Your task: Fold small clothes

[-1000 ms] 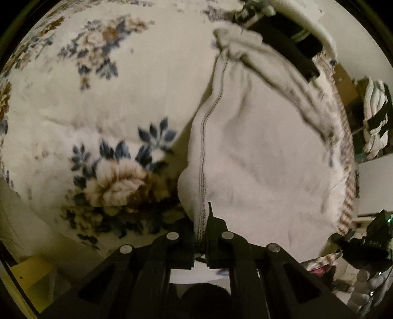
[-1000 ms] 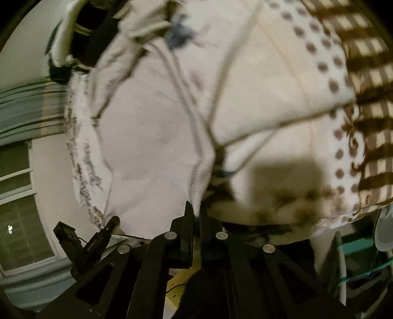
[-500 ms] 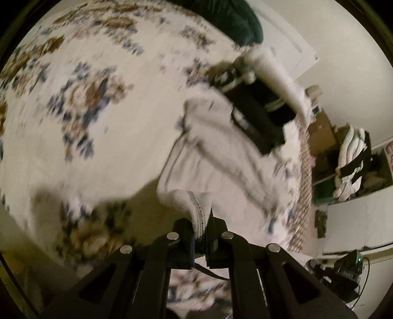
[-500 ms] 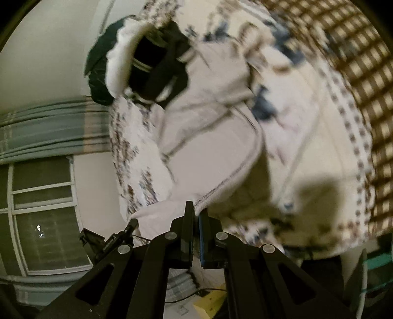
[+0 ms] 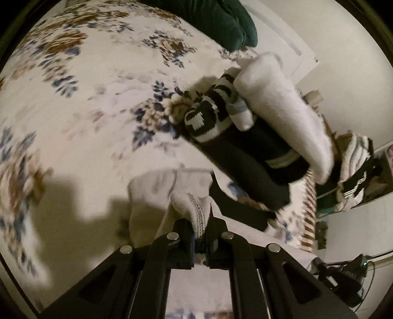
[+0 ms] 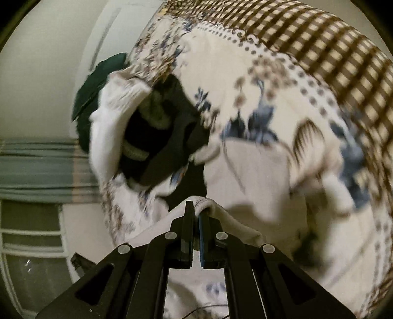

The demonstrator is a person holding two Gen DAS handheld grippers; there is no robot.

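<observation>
A small pale grey garment (image 5: 157,191) with a stitched hem lies partly doubled over on the floral bedspread (image 5: 86,103). My left gripper (image 5: 200,220) is shut on its hem, which bunches between the fingers. My right gripper (image 6: 196,213) is shut on another hem corner of the same garment (image 6: 255,171), whose rest spreads out ahead on the bed. Both grippers hold the cloth low over the bed.
A pile of other clothes lies ahead: black items (image 5: 245,152), a black-and-white striped knit (image 5: 208,115) and a white fluffy piece (image 5: 282,103). A dark green cushion (image 5: 216,19) sits at the bed's far end. A brown checked border (image 6: 319,49) edges the bedspread. A window (image 6: 29,245) is at the left.
Both grippers have carried the held hem forward over the garment toward the clothes pile. The garment, spread wide before, now lies doubled and looks much shorter.
</observation>
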